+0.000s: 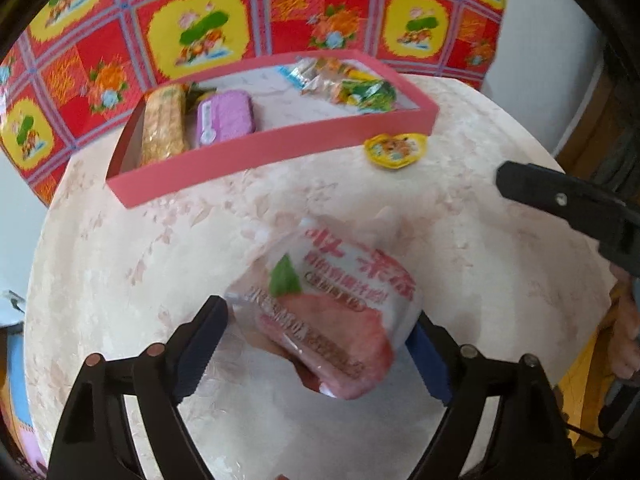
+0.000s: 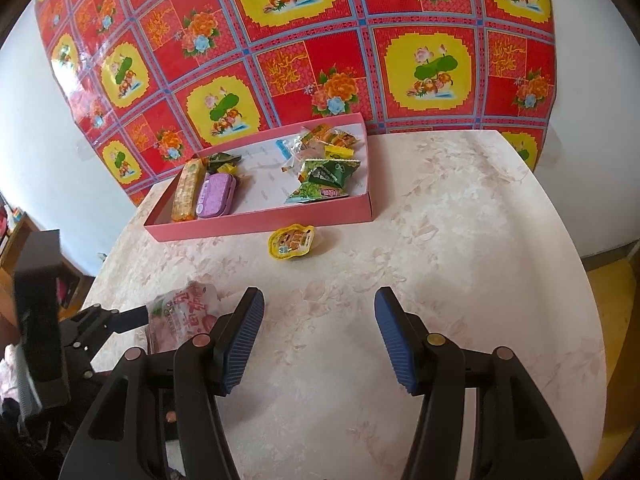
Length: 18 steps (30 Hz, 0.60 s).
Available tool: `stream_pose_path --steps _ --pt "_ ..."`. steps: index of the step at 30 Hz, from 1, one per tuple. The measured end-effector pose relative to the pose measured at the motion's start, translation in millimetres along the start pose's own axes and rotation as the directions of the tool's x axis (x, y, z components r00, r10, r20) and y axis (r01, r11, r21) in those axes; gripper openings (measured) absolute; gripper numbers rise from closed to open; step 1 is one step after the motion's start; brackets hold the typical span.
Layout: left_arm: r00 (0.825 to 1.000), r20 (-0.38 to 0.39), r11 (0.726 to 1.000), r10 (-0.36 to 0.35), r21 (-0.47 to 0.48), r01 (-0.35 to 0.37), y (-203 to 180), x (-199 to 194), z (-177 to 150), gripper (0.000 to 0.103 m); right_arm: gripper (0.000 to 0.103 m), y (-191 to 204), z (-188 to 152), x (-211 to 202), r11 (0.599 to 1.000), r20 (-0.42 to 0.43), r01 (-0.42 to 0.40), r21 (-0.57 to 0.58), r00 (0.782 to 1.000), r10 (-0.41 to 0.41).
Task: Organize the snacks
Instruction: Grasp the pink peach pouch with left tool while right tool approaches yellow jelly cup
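Observation:
My left gripper (image 1: 316, 336) is shut on a pink-and-white snack packet (image 1: 332, 308) and holds it over the near part of the table; the packet also shows in the right wrist view (image 2: 180, 316). A pink box (image 1: 280, 148) stands at the back of the table with a long cracker bar (image 1: 164, 128), a purple tin (image 1: 226, 118) and several wrapped sweets (image 1: 348, 84) inside. A small yellow jelly cup (image 1: 394, 150) lies on the table just in front of the box. My right gripper (image 2: 320, 336) is open and empty above the table, short of the jelly cup (image 2: 292, 242).
The table has a pale floral cloth (image 2: 460, 260). A red and yellow patterned sheet (image 2: 320, 40) hangs on the wall behind the box (image 2: 260, 220). The table's edges drop off at left and right.

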State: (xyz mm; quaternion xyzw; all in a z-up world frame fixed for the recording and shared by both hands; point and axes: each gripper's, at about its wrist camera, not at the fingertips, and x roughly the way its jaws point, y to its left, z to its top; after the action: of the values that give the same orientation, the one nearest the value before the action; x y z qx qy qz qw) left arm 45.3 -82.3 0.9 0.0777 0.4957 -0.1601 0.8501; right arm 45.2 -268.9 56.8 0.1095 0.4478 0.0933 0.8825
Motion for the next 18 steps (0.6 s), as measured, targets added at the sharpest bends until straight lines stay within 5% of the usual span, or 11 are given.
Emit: stream_pose_path --steps 10,18 --pt "0.999 0.048 0.996 0.018 -0.084 -0.014 19.6 -6.7 4.2 0.083 0.059 4.3 1.6 17.4 1.000 -0.037 -0.001 -0.008 0.999 0.000" --pt "0.993 0.073 0.982 0.097 -0.171 -0.083 47.7 -13.6 8.8 0.083 0.059 21.1 14.5 41.7 0.999 -0.067 -0.004 -0.039 0.998 0.002"
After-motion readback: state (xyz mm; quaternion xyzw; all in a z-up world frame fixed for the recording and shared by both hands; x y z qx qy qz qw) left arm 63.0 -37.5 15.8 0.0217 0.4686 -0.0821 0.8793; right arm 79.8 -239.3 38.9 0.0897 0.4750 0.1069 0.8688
